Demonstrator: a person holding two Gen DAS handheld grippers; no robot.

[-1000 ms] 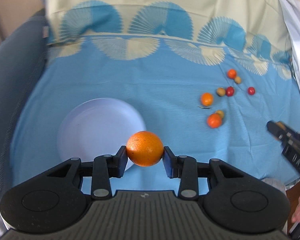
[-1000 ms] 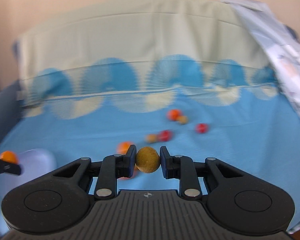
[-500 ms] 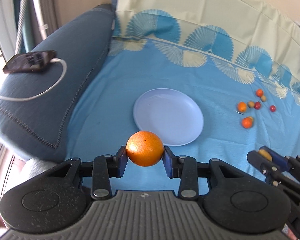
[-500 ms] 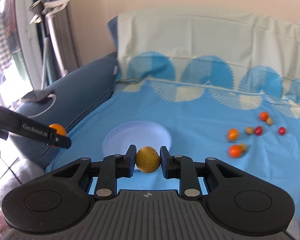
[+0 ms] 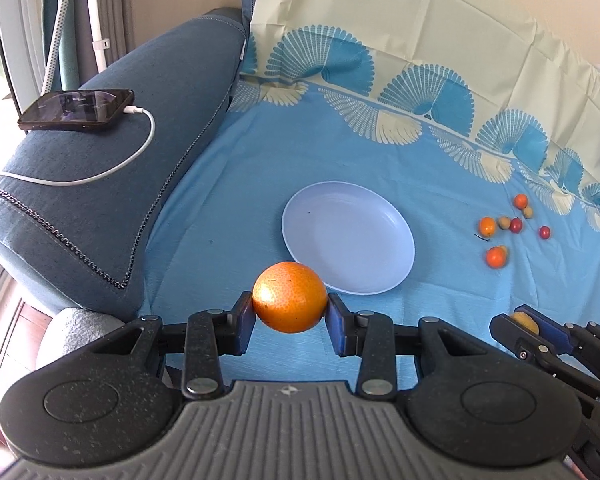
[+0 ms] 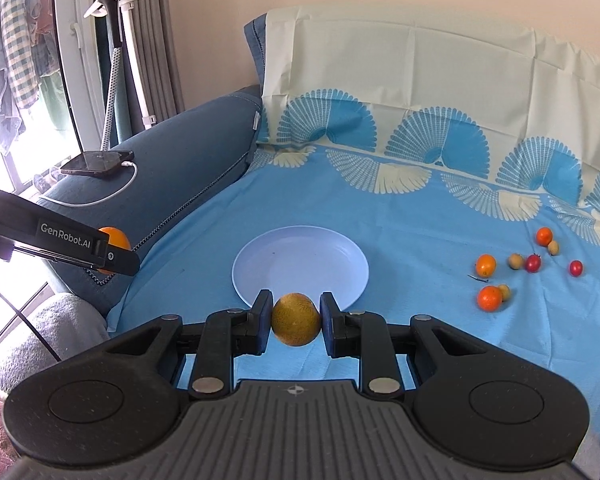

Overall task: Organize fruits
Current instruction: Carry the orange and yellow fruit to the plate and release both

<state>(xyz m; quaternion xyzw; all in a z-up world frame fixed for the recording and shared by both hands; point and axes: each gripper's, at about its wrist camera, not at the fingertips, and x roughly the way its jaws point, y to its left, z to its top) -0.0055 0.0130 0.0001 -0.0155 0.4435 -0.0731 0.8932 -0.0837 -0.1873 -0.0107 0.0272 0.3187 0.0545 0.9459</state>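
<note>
Fruits [image 6: 490, 298] mostly lie near the bed's right edge, the plate [image 6: 356, 280] is empty, each gripper clamping one: left [image 5: 290, 314] an orange [image 5: 290, 298], right [image 6: 296, 320] a yellowish fruit [image 6: 296, 320].

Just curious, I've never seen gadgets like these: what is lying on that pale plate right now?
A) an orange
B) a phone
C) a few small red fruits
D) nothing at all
D: the plate is bare, while the orange sits in the left claw and the small fruits lie on the blue cloth.
</note>
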